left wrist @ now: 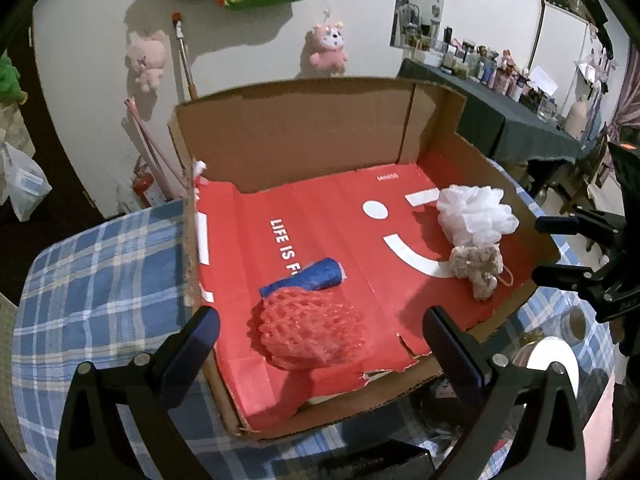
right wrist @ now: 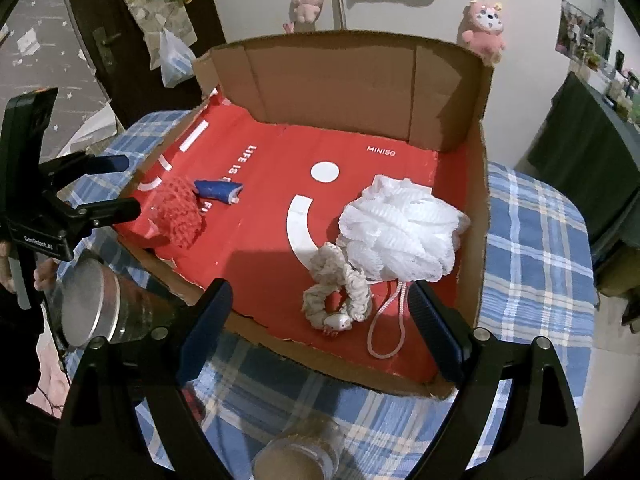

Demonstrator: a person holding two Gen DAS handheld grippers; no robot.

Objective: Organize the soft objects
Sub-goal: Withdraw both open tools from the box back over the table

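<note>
Claw left (left wrist: 318, 334) released, claw right (right wrist: 320, 312) released — only right wrist shows loofah cord (right wrist: 386, 330).

the box (right wrist: 448, 92) sits on the tabletop (right wrist: 532, 248). inside it, the mesh pouf (right wrist: 400, 232) lies at the right, touching the scrunchie (right wrist: 340, 292) before it. the net sponge (right wrist: 178, 212) lies at the left, well apart, with the small tube (right wrist: 218, 192) just behind.

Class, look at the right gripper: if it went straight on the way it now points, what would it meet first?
Most likely the beige scrunchie, lying between the open fingers of the right gripper, with the white bath pouf just behind it. Depth is hard to judge; the box's front edge sits below its line.
</note>
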